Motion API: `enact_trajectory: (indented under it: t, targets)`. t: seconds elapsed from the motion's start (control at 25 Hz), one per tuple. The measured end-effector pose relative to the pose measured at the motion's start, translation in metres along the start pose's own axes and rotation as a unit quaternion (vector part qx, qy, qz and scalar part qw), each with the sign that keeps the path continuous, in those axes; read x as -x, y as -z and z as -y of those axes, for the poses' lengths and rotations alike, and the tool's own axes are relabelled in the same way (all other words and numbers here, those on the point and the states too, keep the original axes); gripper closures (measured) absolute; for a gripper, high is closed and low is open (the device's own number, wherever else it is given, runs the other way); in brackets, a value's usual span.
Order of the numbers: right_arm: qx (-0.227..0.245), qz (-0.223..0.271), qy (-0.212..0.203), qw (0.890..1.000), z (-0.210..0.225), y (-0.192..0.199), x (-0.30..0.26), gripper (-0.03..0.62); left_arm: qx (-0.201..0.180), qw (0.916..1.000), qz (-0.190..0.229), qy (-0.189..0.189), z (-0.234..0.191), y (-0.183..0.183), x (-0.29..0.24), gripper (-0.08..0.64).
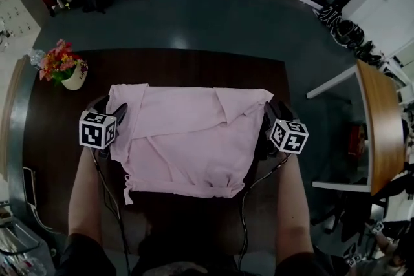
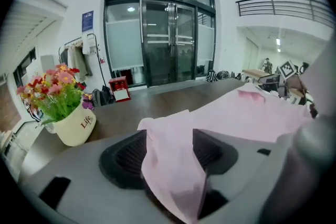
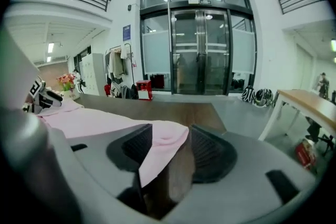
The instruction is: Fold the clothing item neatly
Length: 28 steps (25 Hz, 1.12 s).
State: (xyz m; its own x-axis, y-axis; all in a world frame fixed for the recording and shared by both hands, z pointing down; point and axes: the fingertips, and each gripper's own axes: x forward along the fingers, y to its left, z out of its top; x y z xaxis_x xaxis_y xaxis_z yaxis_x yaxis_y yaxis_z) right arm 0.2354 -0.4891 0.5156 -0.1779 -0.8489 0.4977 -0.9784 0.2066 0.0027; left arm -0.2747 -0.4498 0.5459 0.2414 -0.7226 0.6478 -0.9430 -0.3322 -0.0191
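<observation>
Pink garment (image 1: 187, 139) on table (image 1: 52, 158); L claw (image 2: 170, 152) & R claw (image 3: 170, 149) both apart, cloth loose between.

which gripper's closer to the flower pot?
The left gripper, at the garment's far-left corner; the flower pot stands just past it. The right gripper is at the far-right corner.

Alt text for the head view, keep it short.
A pink garment lies partly folded on a dark wooden table, the left gripper at its left edge and the right gripper at its right edge. A pot of flowers stands at the table's far left corner.
</observation>
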Motion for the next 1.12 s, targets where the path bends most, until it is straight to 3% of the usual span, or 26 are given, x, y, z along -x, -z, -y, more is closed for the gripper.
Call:
enact_trajectory:
  t: [0.12, 0.24, 0.4, 0.52, 0.64, 0.8, 0.92, 1.12]
  targets:
    - [-0.01, 0.056, 0.016, 0.998, -0.02, -0.02, 0.05, 0.402, -0.008, 0.9986, 0.052, -0.006, 0.013, -0.004, 0.041, 0.298]
    - [-0.034, 0.119, 0.009, 0.992, -0.056, -0.043, 0.109, 0.402, -0.022, 0.9898, 0.139, 0.022, 0.052, -0.026, 0.105, 0.298]
    - [-0.046, 0.196, -0.002, 0.98, -0.109, -0.06, 0.196, 0.416, -0.019, 0.9683, 0.237, 0.077, 0.115, -0.045, 0.195, 0.299]
    - [-0.053, 0.251, 0.001, 0.967, -0.146, -0.071, 0.258, 0.506, -0.035, 0.9485, 0.289, 0.125, 0.158, -0.052, 0.252, 0.299]
    - [-0.056, 0.285, -0.001, 0.957, -0.182, -0.069, 0.313, 0.577, -0.058, 0.9341, 0.313, 0.161, 0.192, -0.044, 0.295, 0.321]
    - [-0.028, 0.294, -0.015, 0.955, -0.219, -0.051, 0.365, 0.591, -0.061, 0.9271, 0.327, 0.173, 0.221, -0.029, 0.33, 0.443]
    - [-0.016, 0.29, -0.029, 0.956, -0.236, -0.03, 0.393, 0.598, -0.035, 0.927, 0.326, 0.182, 0.239, -0.007, 0.346, 0.492]
    - [-0.054, 0.284, -0.072, 0.955, -0.244, 0.012, 0.428, 0.6, -0.018, 0.9334, 0.314, 0.172, 0.277, 0.038, 0.377, 0.541]
